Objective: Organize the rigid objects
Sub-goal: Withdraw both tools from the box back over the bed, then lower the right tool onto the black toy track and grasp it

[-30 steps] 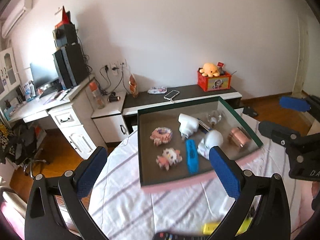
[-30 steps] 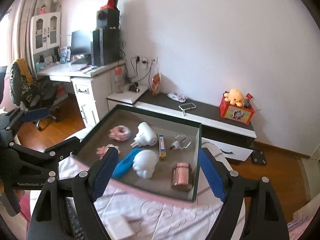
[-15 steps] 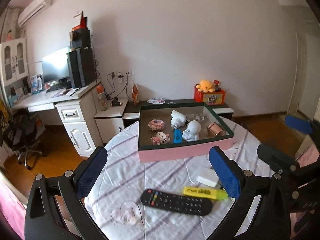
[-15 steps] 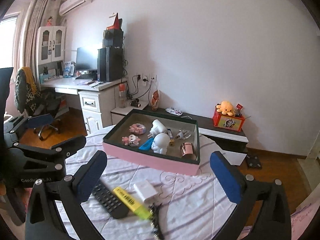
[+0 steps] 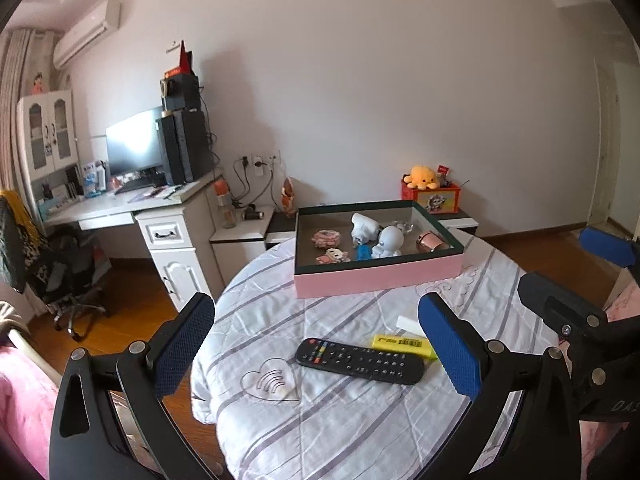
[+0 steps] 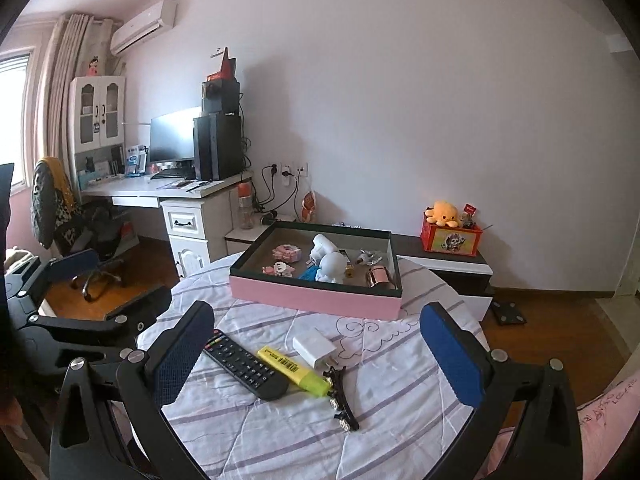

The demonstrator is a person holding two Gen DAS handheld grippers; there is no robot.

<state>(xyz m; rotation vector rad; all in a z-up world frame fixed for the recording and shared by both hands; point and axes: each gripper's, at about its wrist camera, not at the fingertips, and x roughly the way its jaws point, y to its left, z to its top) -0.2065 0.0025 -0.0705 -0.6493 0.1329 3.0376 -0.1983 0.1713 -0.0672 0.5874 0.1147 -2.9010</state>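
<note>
A pink-sided tray stands at the far side of the round table and holds several small items, among them a white figurine and a copper cup. On the cloth in front lie a black remote, a yellow highlighter, a white charger and a black hair clip. My left gripper is open and empty above the remote. My right gripper is open and empty above the charger and highlighter.
The table has a white striped cloth. Behind it are a white desk with a monitor, an office chair, a low dark cabinet with a red box, and wooden floor at both sides.
Both grippers have pulled back and up from the tray. The remote, highlighter, charger and hair clip on the near cloth have come into view. Both stay open and empty.
</note>
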